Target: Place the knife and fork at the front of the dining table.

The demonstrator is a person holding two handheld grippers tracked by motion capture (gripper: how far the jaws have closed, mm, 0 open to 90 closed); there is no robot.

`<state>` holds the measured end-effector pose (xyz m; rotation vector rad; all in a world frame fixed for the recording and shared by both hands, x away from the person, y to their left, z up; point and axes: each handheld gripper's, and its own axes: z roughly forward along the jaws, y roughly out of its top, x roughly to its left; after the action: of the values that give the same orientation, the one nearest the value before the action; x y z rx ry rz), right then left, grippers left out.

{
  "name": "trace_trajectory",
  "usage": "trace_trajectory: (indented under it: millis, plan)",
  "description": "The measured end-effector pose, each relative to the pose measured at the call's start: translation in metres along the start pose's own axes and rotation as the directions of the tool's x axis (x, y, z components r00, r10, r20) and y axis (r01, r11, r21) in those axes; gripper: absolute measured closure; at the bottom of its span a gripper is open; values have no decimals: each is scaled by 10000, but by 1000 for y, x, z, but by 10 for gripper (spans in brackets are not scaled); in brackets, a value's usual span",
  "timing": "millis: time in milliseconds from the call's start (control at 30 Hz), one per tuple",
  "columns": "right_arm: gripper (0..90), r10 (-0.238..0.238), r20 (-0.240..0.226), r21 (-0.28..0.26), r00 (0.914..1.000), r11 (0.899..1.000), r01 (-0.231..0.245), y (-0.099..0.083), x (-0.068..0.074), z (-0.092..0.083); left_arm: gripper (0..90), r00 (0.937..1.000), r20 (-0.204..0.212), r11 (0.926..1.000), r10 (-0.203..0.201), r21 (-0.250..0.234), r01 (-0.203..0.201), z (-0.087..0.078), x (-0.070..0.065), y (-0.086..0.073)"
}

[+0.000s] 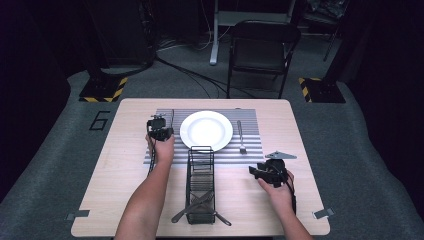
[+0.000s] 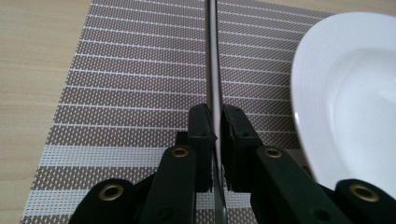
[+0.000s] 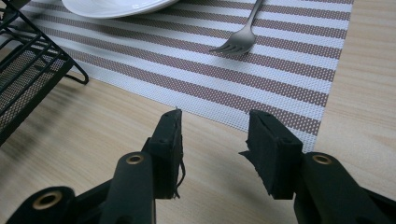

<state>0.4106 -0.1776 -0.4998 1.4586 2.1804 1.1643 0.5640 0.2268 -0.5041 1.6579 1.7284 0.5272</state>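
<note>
Dark floor surrounds the table (image 1: 125, 165), where the left tongs (image 2: 215, 123) clamp a knife (image 2: 212, 70) edge-up over the striped mat (image 2: 140, 70), just left of the plate (image 2: 355, 93). I'd lower it flat, parallel to the plate's rim, before letting go; the right tongs (image 3: 219, 144) rest open, holding nothing.

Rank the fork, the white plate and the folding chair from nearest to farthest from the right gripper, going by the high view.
From the right gripper:
1. Fork, on the striped placemat just beyond it.
2. White plate, farther left on the placemat's middle.
3. Folding chair, on the floor past the table's far edge.
</note>
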Motion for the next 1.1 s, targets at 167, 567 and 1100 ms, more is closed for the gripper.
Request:
trace_trajectory:
  millis: [167,567,1100]
  plan:
    - [549,-14,-42,-22,10000,10000,14,0,1,0,823,9999,-150,9999,-17,106,18,4,2,-2]
    - [549,26,-108,28,9999,10000,-26,-1,2,1,821,9999,-153,10000,58,61,-57,11,2,-3]
    - [549,23,-70,14,10000,10000,-23,0,0,1,810,9996,-216,9998,180,-108,-183,9,2,-2]
